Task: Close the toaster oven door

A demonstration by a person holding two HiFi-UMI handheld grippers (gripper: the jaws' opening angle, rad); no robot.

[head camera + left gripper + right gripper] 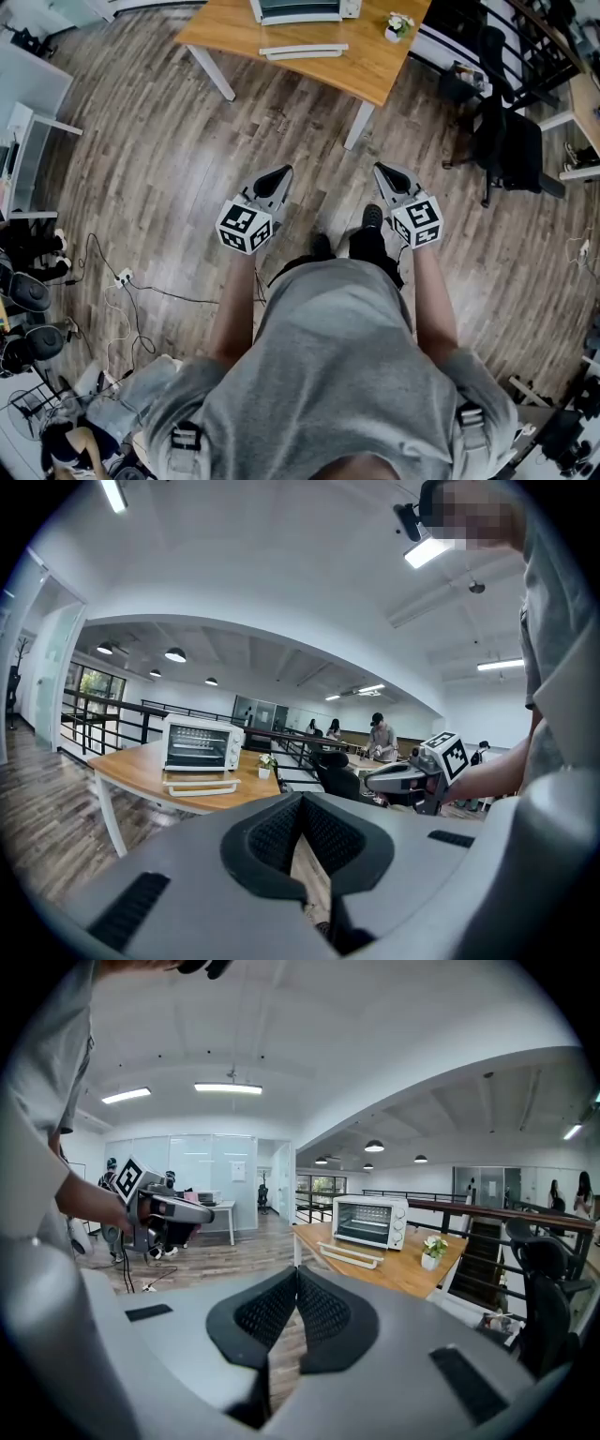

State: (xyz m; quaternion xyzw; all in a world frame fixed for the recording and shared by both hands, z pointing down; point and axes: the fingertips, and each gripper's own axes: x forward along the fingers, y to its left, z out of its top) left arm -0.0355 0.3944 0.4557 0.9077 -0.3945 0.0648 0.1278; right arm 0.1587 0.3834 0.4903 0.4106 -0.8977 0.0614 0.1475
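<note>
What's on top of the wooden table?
A toaster oven with its door dropped open, and a small potted plant. Whatever lies behind the oven on the table is hidden.

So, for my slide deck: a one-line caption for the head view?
Person facing light wooden table with open white toaster oven; left gripper and right gripper shut, empty.

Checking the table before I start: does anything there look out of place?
Yes: the door of the toaster oven hangs open, folded down level over the wooden table. Nothing else stands out.

White toaster oven (371, 1221) on wooden table (405, 1275), door (349, 1255) open, down flat
</note>
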